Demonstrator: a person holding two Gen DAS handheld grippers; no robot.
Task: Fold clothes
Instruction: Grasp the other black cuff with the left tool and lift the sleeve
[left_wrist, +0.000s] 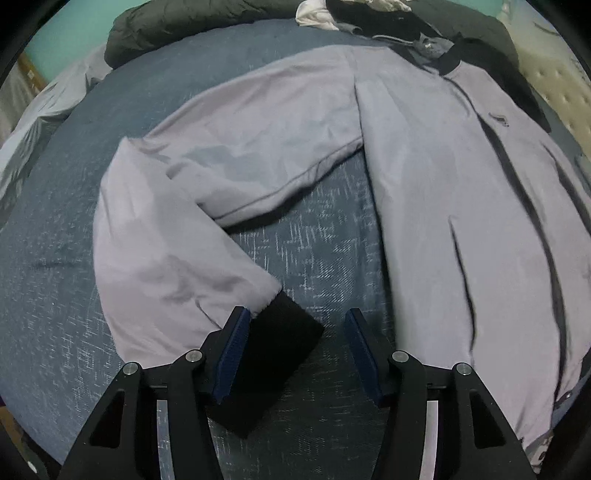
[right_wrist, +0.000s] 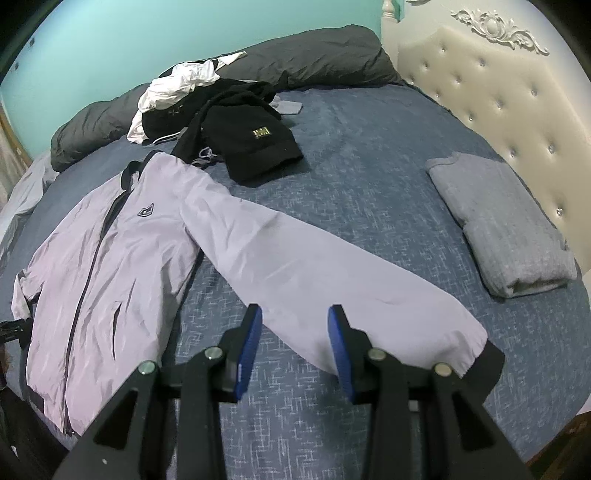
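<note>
Lilac jacket (right_wrist: 110, 266) spread face-up on the bed (right_wrist: 369, 147), folding barely begun.

Both sleeves lie unfolded; the left gripper (left_wrist: 297, 349) is spread around the black cuff (left_wrist: 273, 354), seemingly not yet pinching; the right gripper (right_wrist: 295, 347) hovers spread over the other sleeve (right_wrist: 314, 266); a folded grey garment (right_wrist: 502, 225) lies finished; dark clothes (right_wrist: 240, 136) wait.

The left gripper (left_wrist: 297, 325) pointed steeply down, its blue-padded fingers (left_wrist: 236, 339) spread apart. The right gripper (right_wrist: 294, 325) also angled down, fingers (right_wrist: 341, 343) parted, gripping nothing.
</note>
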